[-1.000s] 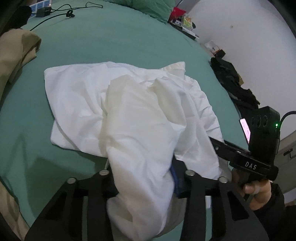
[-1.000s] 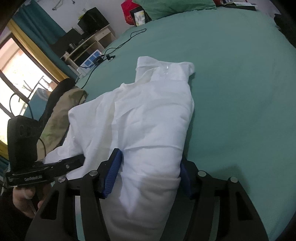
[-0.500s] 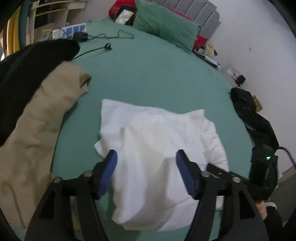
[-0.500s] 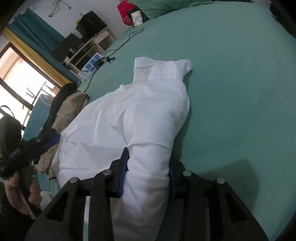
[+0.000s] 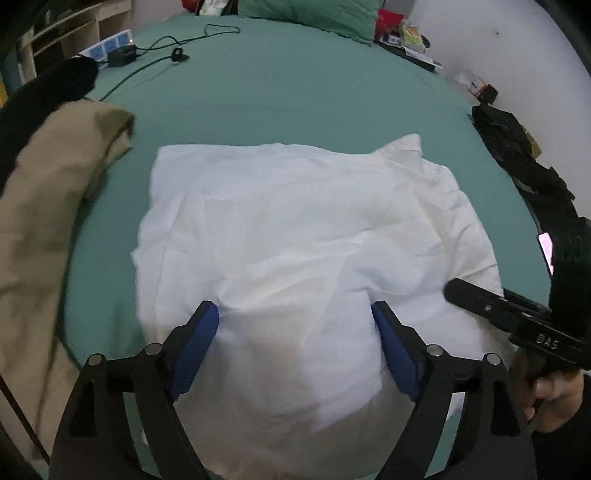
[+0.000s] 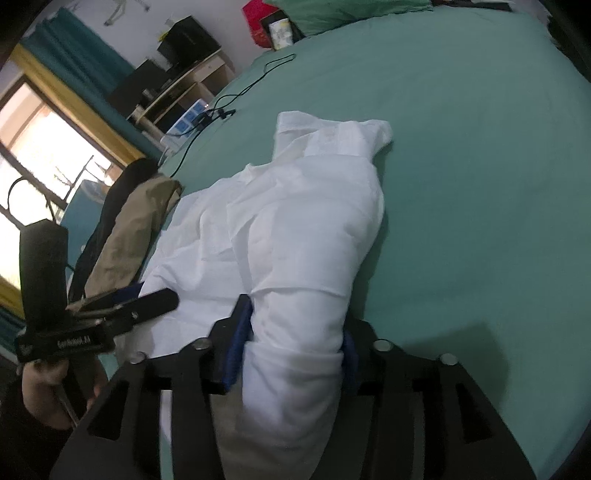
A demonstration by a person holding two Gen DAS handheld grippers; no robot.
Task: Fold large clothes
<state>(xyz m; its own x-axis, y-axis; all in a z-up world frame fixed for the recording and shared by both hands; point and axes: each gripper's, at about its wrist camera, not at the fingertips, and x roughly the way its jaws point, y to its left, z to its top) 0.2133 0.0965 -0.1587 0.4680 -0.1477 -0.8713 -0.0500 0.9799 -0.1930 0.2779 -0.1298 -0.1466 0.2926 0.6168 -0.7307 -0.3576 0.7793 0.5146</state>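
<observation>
A white shirt [image 5: 295,221] lies folded over on the green bed sheet [image 5: 295,92], its collar [image 6: 332,133] at the far end. My left gripper [image 5: 293,308] hovers over the shirt's near part. Its jaws are opening and stand wide, and the blue pads [image 5: 195,343] are clear of the cloth. My right gripper [image 6: 295,317] holds a bunched roll of the shirt [image 6: 306,221] along its right side. Both pads still touch the cloth while the jaws are opening. In the right wrist view the left gripper [image 6: 159,299] appears at the left, held by a hand.
A tan garment [image 5: 55,203] and a black one [image 5: 44,92] lie on the bed's left side. A power strip with cables [image 5: 122,55] sits at the far left, a green pillow [image 5: 306,14] at the head, and black bags [image 5: 517,158] beside the bed on the right.
My left gripper has let go of the white fold, which now lies flat on the shirt, and its jaws have spread wide. The right gripper squeezed the roll, then widened slightly.
</observation>
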